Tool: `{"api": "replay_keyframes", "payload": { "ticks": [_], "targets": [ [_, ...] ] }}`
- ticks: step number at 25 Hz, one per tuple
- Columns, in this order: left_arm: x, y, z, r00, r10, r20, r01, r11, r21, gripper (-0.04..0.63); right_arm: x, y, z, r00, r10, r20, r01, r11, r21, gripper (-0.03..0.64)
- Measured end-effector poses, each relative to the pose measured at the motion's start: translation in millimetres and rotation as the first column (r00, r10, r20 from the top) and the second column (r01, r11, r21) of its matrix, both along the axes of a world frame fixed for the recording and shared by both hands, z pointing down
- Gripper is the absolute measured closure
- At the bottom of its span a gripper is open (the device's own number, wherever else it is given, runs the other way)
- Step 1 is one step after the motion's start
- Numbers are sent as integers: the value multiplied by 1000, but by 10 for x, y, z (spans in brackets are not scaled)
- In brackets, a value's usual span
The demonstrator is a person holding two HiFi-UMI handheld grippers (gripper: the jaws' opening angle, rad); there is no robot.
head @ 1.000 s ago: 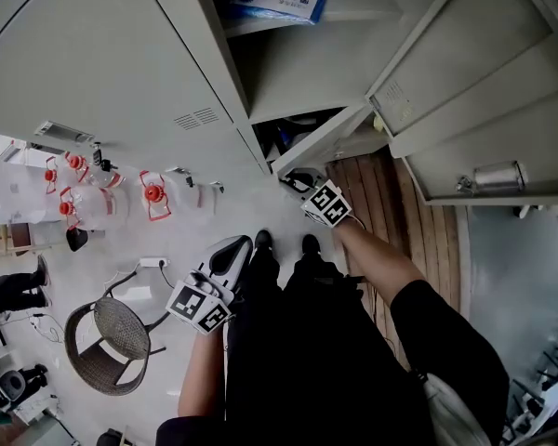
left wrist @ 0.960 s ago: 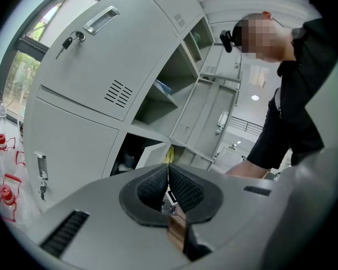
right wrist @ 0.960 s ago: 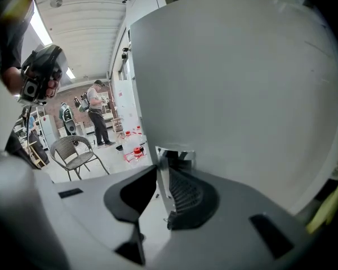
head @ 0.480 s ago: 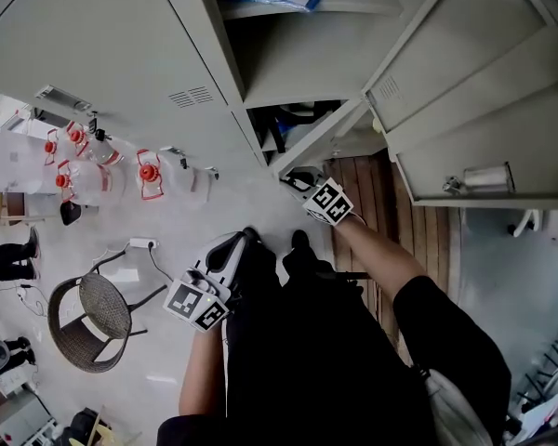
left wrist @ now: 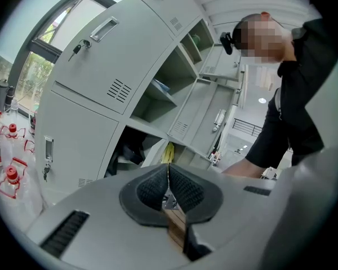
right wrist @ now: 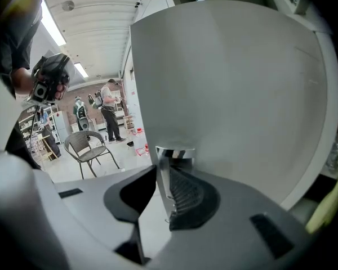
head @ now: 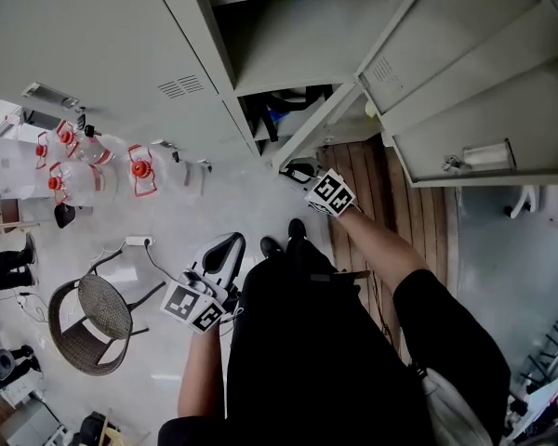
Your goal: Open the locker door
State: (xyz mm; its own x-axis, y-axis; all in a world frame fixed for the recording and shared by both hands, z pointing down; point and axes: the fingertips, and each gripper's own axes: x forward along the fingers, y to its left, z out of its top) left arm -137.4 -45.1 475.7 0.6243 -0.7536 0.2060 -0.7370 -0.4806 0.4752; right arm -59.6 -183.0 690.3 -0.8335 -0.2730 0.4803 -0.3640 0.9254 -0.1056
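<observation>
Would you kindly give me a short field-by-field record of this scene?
setting: grey lockers
door: lower one, partly open
right claw: on the door's edge by its metal handle, jaws opening
left claw: shut, empty
nearby: chair, bottles

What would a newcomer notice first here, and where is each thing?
The grey locker door stands swung open, with the right gripper at its chrome handle, jaws opening around it. Red-capped water bottles and a wicker chair stand at the head view's left.
</observation>
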Motion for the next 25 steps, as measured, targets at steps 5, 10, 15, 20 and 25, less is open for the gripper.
{"api": "replay_keyframes", "payload": {
  "ticks": [5, 10, 15, 20, 25],
  "targets": [
    [43, 161, 66, 999, 34, -8, -34, 999, -15, 578, 99, 82, 23, 999, 40, 2, -40, 999, -2, 528],
    [28, 336, 62, 999, 44, -10, -44, 999, -17, 578, 188, 174, 20, 1000, -9, -23, 10, 1000, 10, 528],
    [125, 467, 186, 999, 49, -5, -49, 998, -47, 578, 249, 203, 11, 998, -53, -21, 54, 998, 20, 529],
    [396, 425, 112, 999, 40, 11, -39, 999, -35, 578, 401, 286, 48, 997, -78, 3, 78, 997, 11, 529],
    [595, 307, -18, 999, -8, 45, 8, 1000, 0, 578, 508, 327, 38, 991, -135, 23, 134, 991, 14, 529]
  ]
}}
